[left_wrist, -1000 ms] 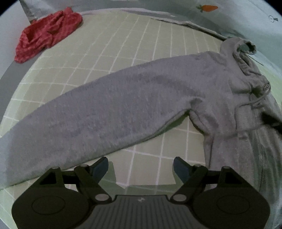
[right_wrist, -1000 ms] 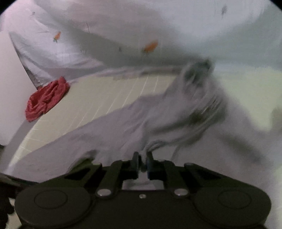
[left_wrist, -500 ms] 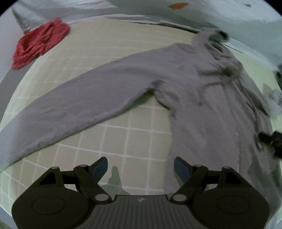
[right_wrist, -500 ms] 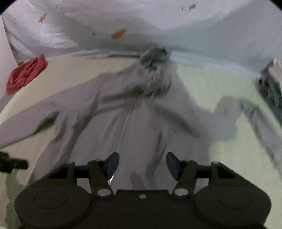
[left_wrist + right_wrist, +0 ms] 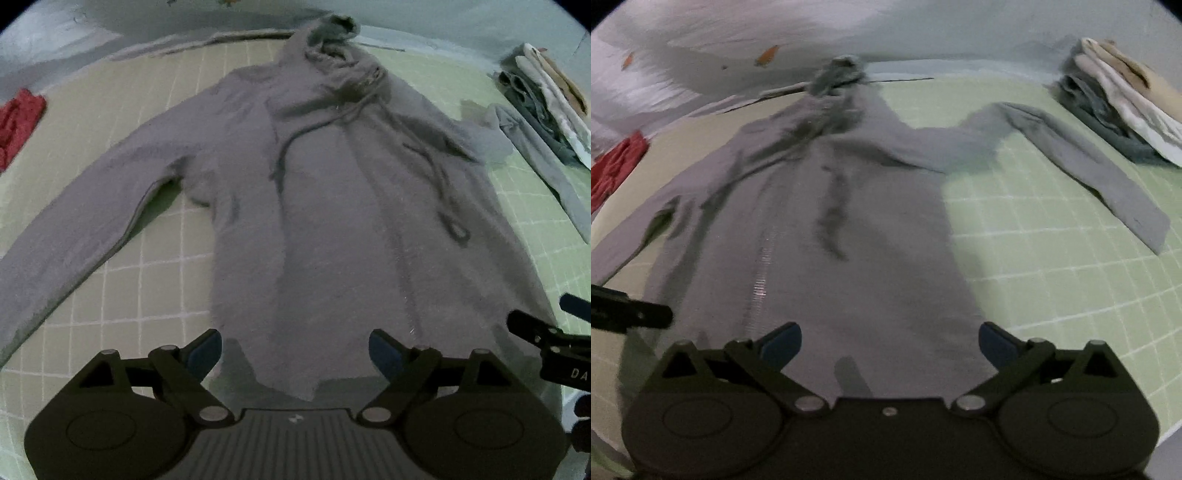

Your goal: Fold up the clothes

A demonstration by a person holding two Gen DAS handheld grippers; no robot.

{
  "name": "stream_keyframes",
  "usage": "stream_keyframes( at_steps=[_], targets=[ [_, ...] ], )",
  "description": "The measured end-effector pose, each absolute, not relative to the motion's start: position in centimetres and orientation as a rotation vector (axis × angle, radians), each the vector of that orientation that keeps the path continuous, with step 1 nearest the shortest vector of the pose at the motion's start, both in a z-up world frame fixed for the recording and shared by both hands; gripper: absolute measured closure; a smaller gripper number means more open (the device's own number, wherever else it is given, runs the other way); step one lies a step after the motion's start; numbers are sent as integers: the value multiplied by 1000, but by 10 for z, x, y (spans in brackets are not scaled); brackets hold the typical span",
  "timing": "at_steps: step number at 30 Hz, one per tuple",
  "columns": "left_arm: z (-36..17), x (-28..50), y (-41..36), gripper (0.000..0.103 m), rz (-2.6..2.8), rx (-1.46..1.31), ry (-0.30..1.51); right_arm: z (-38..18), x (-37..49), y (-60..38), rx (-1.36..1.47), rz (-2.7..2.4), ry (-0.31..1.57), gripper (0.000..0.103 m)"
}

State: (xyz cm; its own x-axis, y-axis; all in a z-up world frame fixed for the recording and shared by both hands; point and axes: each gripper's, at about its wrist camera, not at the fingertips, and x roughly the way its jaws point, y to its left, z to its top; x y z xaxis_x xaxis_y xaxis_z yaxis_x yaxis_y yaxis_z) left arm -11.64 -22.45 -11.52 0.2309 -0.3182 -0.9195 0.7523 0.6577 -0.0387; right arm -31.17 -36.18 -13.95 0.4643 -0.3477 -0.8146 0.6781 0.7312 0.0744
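Released since a second ago, grey zip-front fleece hoodie [image 5: 332, 221] now lies flat, front up, on green grid-lined mat [image 5: 1052, 258]. Right gripper [image 5: 889, 341]: jaws wide, empty, above hem. Left gripper [image 5: 295, 352]: jaws wide, empty, likewise at hem.

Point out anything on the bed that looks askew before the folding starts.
The grey hoodie lies face up but uneven: its hood is bunched against the far edge, the drawstrings trail crookedly down the chest, and the right sleeve is bent at the elbow. A red garment sits crumpled at the left.
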Motion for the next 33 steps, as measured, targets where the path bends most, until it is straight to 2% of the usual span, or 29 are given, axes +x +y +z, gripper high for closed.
stream_keyframes(
  at_steps=[9, 13, 19, 24, 25, 26, 27, 29, 30, 31, 32, 33],
  targets=[
    [-108, -188, -266, 15, -529, 244, 1101, -162, -372, -491, 264, -632, 833, 0],
    [-99, -218, -281, 15, -503, 247, 1095, -168, -399, -538, 171, -690, 829, 0],
    [-81, -239, -296, 15, -485, 254, 1039, -176, -430, -589, 303, -724, 764, 0],
    [-80, -250, -307, 15, -474, 268, 1028, -184, -436, -613, 305, -727, 770, 10],
    [-81, -253, -309, 15, -474, 271, 1032, -185, -437, -616, 296, -718, 766, 16],
    [-82, -255, -311, 15, -472, 271, 1034, -185, -440, -619, 300, -716, 754, 28],
    [-83, -258, -312, 15, -470, 270, 1036, -184, -443, -622, 303, -714, 743, 35],
    [-85, -261, -315, 15, -472, 264, 1043, -182, -449, -623, 301, -726, 732, 64],
    [-86, -263, -318, 15, -472, 259, 1046, -181, -452, -624, 304, -722, 730, 71],
    [-87, -264, -320, 15, -471, 254, 1048, -180, -455, -625, 311, -719, 726, 85],
    [-87, -265, -322, 15, -473, 252, 1049, -174, -460, -625, 315, -719, 711, 91],
    [-87, -266, -324, 15, -476, 250, 1048, -168, -465, -625, 320, -719, 695, 91]
  ],
)
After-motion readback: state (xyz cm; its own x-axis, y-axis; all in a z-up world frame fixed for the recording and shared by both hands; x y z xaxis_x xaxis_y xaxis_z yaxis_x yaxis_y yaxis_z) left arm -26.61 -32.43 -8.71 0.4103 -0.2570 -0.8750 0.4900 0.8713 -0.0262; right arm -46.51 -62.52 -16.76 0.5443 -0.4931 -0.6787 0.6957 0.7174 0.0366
